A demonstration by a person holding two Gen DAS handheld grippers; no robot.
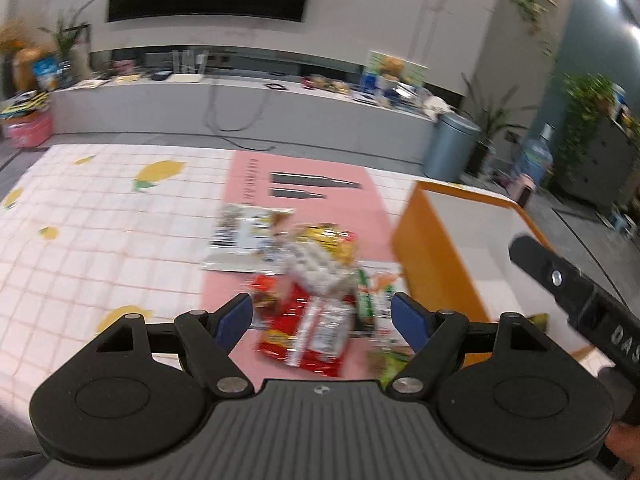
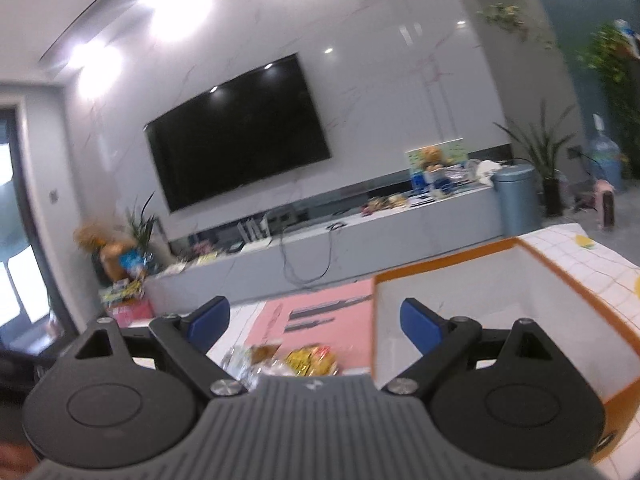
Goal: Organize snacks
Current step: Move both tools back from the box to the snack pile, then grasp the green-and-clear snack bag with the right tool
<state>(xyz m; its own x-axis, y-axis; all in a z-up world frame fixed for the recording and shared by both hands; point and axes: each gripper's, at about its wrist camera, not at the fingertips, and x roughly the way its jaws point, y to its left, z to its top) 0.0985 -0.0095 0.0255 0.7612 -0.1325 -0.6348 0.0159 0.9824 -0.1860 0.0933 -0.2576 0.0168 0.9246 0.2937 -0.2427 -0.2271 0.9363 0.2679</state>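
Observation:
A pile of snack packets (image 1: 316,280) lies on a pink mat (image 1: 304,184) on the checked tablecloth. A red packet (image 1: 308,336) is nearest, a yellow one (image 1: 328,240) behind it, a white flat packet (image 1: 244,236) at the left. My left gripper (image 1: 324,316) is open and empty, just above the red packet. An orange box with a white inside (image 1: 436,248) stands right of the pile. My right gripper (image 2: 316,324) is open and empty, held high over the box's left wall (image 2: 440,276); the yellow packet (image 2: 312,360) shows below it. The right gripper's body (image 1: 580,300) shows in the left wrist view.
The tablecloth (image 1: 100,232) is white with lemon prints. Beyond the table are a long grey TV bench (image 1: 240,104) with clutter, a wall TV (image 2: 236,136), a blue-grey bin (image 1: 452,148), plants and a water bottle (image 1: 536,156).

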